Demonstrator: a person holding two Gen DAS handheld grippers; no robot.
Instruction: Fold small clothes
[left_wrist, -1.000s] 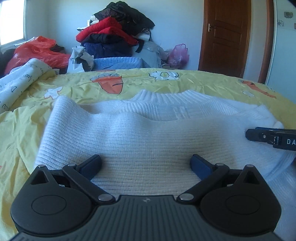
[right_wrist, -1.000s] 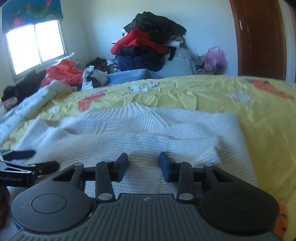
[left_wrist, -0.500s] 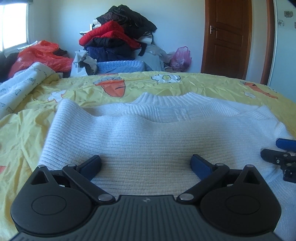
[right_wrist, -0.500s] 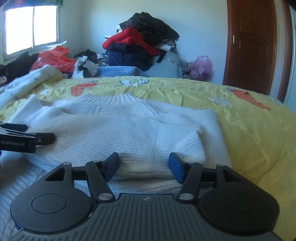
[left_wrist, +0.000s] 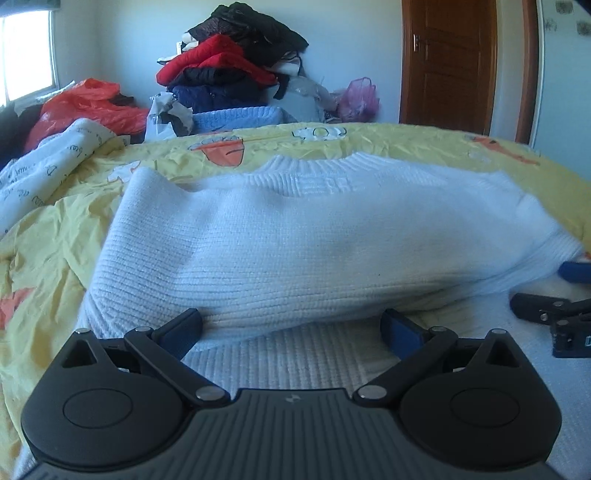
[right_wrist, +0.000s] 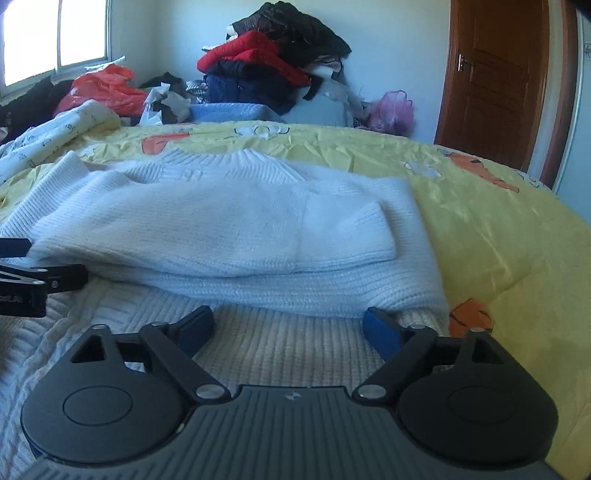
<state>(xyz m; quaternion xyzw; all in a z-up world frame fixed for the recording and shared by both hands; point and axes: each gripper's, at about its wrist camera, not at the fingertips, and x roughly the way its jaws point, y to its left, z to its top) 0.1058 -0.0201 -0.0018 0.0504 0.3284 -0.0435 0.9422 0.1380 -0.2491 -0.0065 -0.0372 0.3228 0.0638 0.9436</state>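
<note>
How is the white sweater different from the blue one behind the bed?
The white sweater lies spread and partly folded on the yellow bedspread, just ahead of both grippers; the blue sweater sits beyond the bed's far edge, below the clothes pile. Both are ribbed knits.

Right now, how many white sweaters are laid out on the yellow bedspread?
1: the white sweater lies flat across the yellow bedspread, directly ahead of both open grippers. Others may be hidden in the far clothes pile.

You had no readable text before you: the dark lettering on the white printed cloth (left_wrist: 44, 173) at your left was too small to make out.
</note>
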